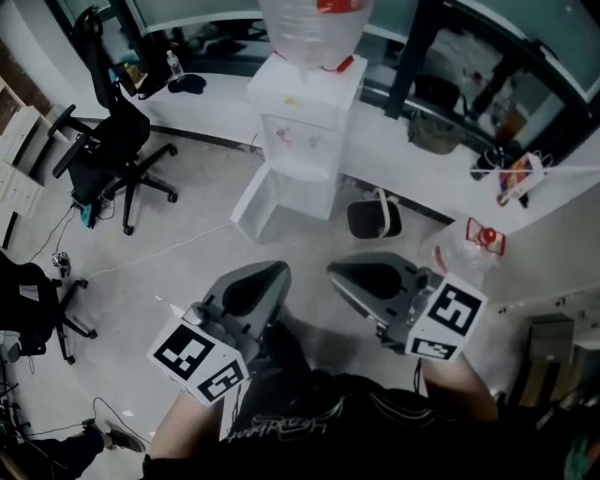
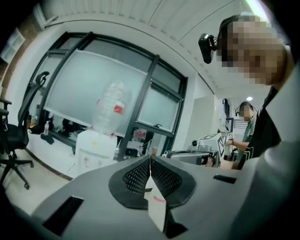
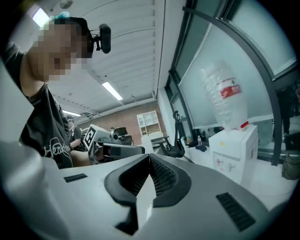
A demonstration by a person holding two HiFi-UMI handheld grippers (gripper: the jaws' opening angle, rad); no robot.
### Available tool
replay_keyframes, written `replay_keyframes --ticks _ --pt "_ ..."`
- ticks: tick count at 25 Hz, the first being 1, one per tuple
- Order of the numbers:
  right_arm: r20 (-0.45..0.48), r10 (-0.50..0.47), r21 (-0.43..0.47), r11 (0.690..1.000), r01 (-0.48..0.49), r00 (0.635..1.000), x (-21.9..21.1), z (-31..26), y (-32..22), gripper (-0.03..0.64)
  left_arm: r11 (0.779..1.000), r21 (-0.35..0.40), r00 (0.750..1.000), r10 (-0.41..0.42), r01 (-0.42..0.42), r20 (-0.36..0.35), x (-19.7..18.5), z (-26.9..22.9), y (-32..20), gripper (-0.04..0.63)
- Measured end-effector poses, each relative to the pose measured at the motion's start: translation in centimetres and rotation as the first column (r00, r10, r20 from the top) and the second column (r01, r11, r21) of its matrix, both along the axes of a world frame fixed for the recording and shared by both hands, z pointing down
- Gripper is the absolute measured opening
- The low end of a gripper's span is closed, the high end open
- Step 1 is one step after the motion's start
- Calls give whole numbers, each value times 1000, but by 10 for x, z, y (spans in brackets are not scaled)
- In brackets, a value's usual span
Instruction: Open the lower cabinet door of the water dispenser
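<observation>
A black office chair (image 1: pixel 112 150) stands at the far left on the grey floor (image 1: pixel 187 244), well apart from the dispenser, with a thin white cable (image 1: pixel 159 255) trailing across the floor towards the middle. The left gripper (image 1: pixel 277 274) is held low in the head view, close to the person's body, its marker cube (image 1: pixel 197 361) nearest the camera; its jaws are pressed together at the tips with nothing between them. The white water dispenser (image 1: pixel 302 131) stands beyond, against the long white worktop (image 1: pixel 216 103) under the windows, an upturned clear bottle (image 1: pixel 314 28) on its top. Its lower cabinet door (image 1: pixel 253 199) is swung out to the left and stands open, showing the pale inside of the cabinet. Both grippers are well apart from it. The right gripper (image 1: pixel 336 272) is level with the left, jaws likewise closed tip to tip and empty. A black container with a white handle (image 1: pixel 373 218) sits just right of the dispenser's foot, and a clear bottle with a red cap (image 1: pixel 472 248) lies further right
</observation>
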State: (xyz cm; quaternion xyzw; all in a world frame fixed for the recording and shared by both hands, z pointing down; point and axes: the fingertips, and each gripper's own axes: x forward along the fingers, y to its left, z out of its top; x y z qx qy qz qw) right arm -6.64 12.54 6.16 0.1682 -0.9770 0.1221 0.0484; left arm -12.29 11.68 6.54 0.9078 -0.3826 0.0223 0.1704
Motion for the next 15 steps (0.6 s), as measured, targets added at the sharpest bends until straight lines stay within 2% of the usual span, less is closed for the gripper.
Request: replay_keyframes --ticks 3,9,15 --pt "4 6 34 999 -7 1000 16 -46 27 13 998 56 999 33 -32 -8 22 -51 31 6" --pt "64 -21 42 999 18 998 38 -121 78 12 989 126 997 73 -72 -7 52 -126 84 6" --pt "82 -28 79 997 21 996 57 -156 106 12 976 187 994 110 -114 27 81 -160 113 6"
